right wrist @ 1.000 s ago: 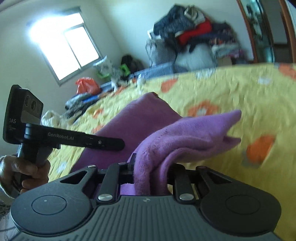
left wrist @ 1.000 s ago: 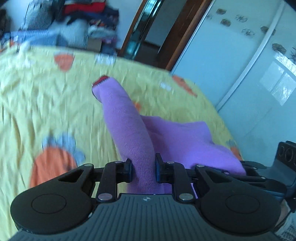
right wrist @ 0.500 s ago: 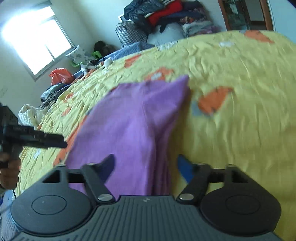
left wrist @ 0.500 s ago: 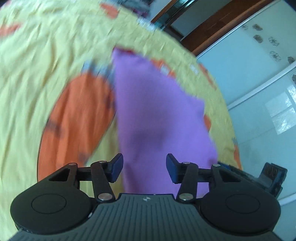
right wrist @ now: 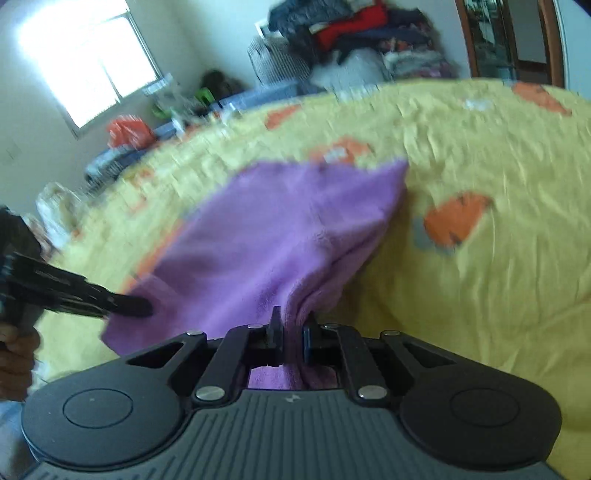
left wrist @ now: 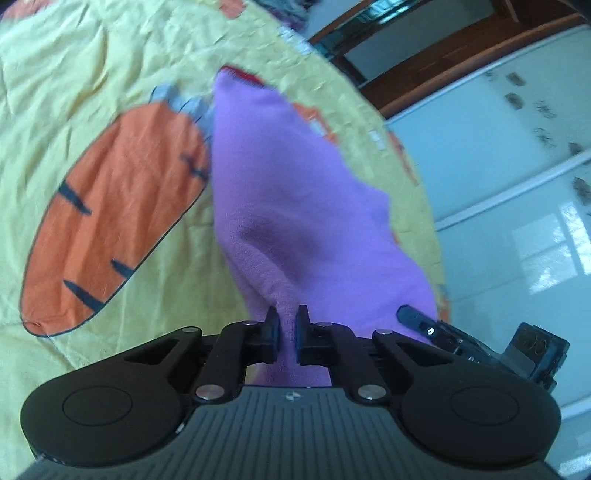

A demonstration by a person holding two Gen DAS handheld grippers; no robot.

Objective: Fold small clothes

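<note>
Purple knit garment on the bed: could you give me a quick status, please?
Left gripper and right gripper both shut on the purple knit garment's near edge. Garment spread on the yellow carrot-print bedspread. Nothing in the way.

The purple garment [left wrist: 295, 206] is soft, fuzzy knit cloth. The yellow bedspread [left wrist: 110, 74] is matt, wrinkled cotton. At 2 o'clock, the wardrobe doors [left wrist: 517, 184] look glossy.

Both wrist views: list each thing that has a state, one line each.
Purple garment: lying on the bed, near edge bunched up and pinched at two spots.
Left gripper: shut on the garment.
Right gripper: shut on the garment.
Bedspread: spread out, wrinkled.
Clothes pile: heaped, unfolded.
</note>
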